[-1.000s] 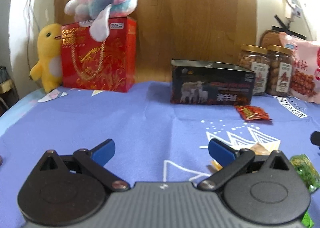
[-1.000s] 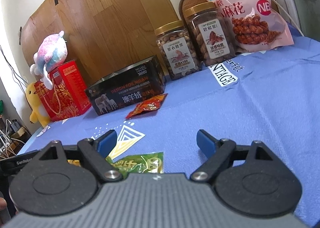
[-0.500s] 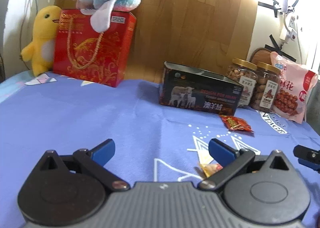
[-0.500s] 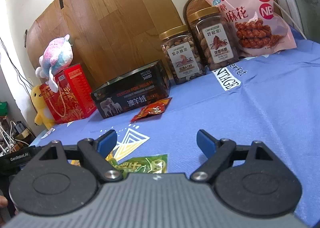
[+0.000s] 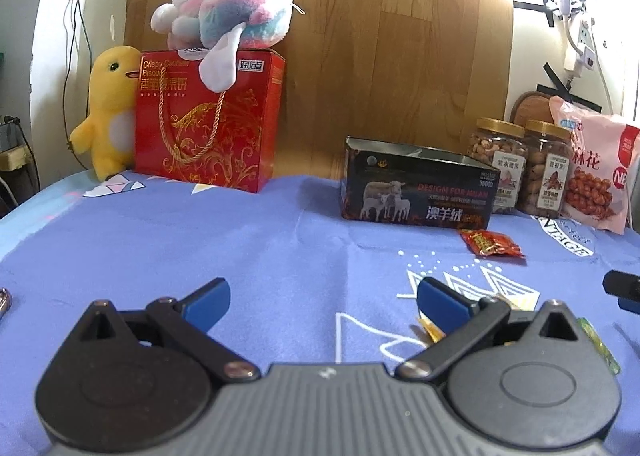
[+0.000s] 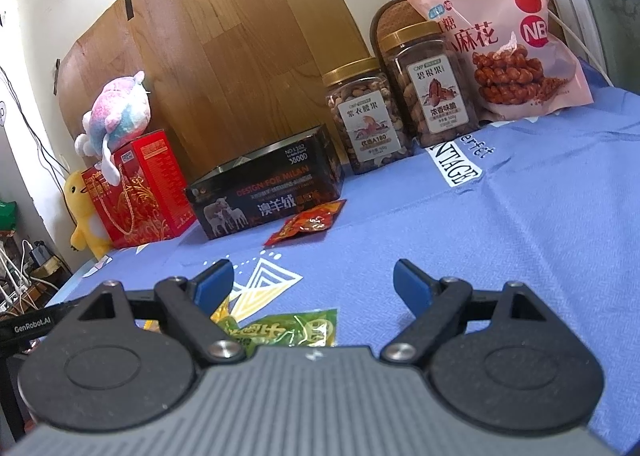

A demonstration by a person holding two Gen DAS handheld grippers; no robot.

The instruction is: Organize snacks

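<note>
A black open-topped box (image 5: 416, 192) with sheep on its side stands at the back of the blue cloth; it also shows in the right wrist view (image 6: 268, 192). A red snack packet (image 5: 491, 243) lies in front of it, also in the right wrist view (image 6: 308, 222). A green packet (image 6: 288, 330) and a yellow packet (image 6: 222, 312) lie just under my right gripper (image 6: 312, 284), which is open and empty. My left gripper (image 5: 324, 300) is open and empty above bare cloth, with the yellow packet (image 5: 430, 330) by its right finger.
Two nut jars (image 6: 366, 116) (image 6: 432, 92) and a pink snack bag (image 6: 500, 40) stand at the back right. A red gift box (image 5: 208, 124) with a plush toy (image 5: 232, 12) on top and a yellow duck plush (image 5: 108, 108) stand back left.
My left gripper has risen and tilted up, so the boxes and jars sit lower and farther in its view. My right gripper moved slightly forward. Both stay open.
</note>
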